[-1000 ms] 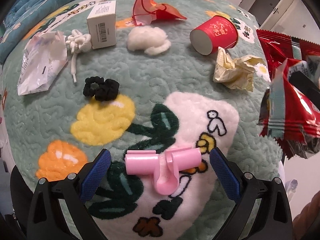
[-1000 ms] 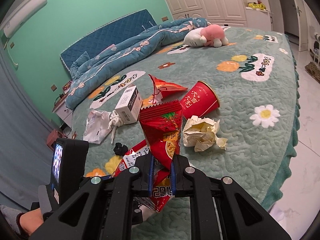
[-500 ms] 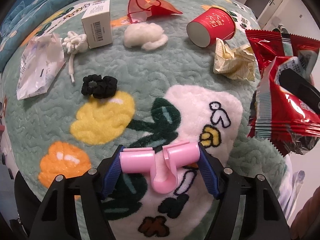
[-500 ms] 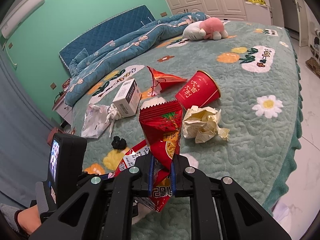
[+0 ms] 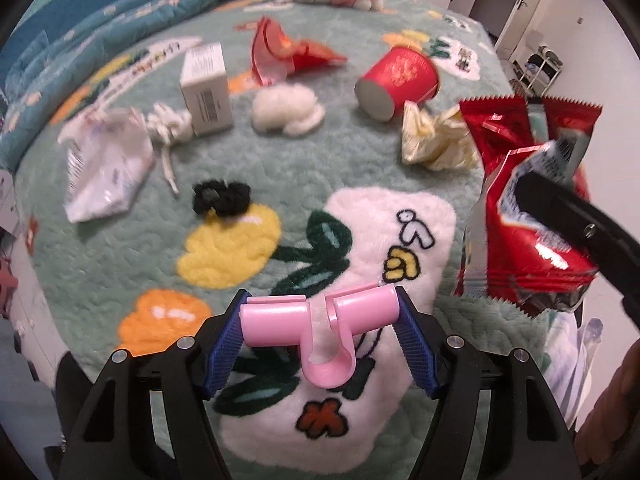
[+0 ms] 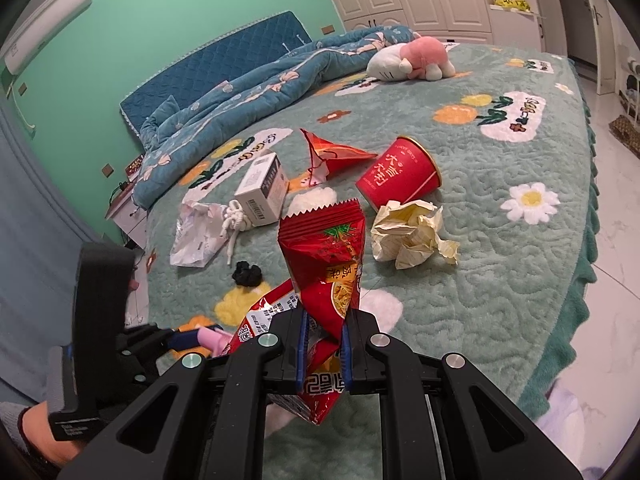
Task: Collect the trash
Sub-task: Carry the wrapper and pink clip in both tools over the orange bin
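Note:
My left gripper (image 5: 320, 326) is shut on a pink plastic clip (image 5: 320, 320) and holds it above the green bedspread (image 5: 280, 168). My right gripper (image 6: 323, 344) is shut on red snack wrappers (image 6: 326, 256), which also show at the right of the left wrist view (image 5: 524, 216). On the bed lie a red paper cup (image 5: 394, 76), crumpled yellow paper (image 5: 436, 140), a torn red wrapper (image 5: 288, 54), a white cotton wad (image 5: 286, 108), a white box (image 5: 206, 88), a white cord knot (image 5: 170, 128), a white plastic bag (image 5: 106, 168) and a black hair tie (image 5: 220, 198).
A plush toy (image 6: 412, 58) and a blue quilt (image 6: 248, 96) lie at the far side of the bed. The bed's edge and white floor (image 6: 616, 216) are to the right. The left gripper's body (image 6: 100, 312) stands at the right wrist view's left.
My left gripper closed on the pink clip and lifted it off the bedspread. My right gripper kept hold of the red wrappers and barely moved.

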A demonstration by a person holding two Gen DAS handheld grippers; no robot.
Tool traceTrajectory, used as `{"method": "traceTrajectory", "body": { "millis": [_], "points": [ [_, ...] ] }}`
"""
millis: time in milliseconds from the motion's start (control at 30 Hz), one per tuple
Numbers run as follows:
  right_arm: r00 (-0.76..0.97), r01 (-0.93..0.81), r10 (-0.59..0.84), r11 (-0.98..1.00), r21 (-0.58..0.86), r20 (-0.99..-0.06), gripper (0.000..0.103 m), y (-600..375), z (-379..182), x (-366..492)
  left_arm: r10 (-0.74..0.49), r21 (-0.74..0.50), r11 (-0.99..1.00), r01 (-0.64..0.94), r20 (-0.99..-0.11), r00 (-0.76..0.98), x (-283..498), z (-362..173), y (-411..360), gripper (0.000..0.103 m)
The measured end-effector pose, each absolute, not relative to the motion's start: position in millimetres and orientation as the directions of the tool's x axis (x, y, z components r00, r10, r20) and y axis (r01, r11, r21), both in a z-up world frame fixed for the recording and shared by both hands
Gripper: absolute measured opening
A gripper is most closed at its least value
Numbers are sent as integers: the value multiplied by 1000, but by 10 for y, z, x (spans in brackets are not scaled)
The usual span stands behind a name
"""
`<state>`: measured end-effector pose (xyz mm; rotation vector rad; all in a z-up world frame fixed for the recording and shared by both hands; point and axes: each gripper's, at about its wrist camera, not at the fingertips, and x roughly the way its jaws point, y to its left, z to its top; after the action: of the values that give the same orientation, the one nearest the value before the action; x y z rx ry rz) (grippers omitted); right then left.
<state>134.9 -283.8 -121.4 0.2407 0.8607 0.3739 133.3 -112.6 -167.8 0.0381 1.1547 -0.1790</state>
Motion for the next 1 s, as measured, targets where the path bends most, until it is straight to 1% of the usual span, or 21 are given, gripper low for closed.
{"method": "traceTrajectory", "body": {
  "millis": [367,600,733,833,1000],
  "points": [
    [675,-208,398,911,357,-622,13,-2945,-817,817,-132,-13,972,233,-853,506,1034,-1218,-1142,71],
    [754,-143,344,918,371,-559,13,-3274,-547,354,-195,13,938,345,-805,561,810,-876,-1441,71],
    [819,-71,268,925,373,-507,13,-3646,-345,-26,-262,20,898,440,-779,570,675,-690,-1806,71],
    [852,-1,196,928,373,-485,13,-3951,-253,-310,-316,21,858,514,-766,559,565,-598,-2135,71],
    [870,147,66,911,385,-488,13,-4487,-293,-755,-407,28,763,645,-755,514,344,-547,-2776,71]
  ]
}}
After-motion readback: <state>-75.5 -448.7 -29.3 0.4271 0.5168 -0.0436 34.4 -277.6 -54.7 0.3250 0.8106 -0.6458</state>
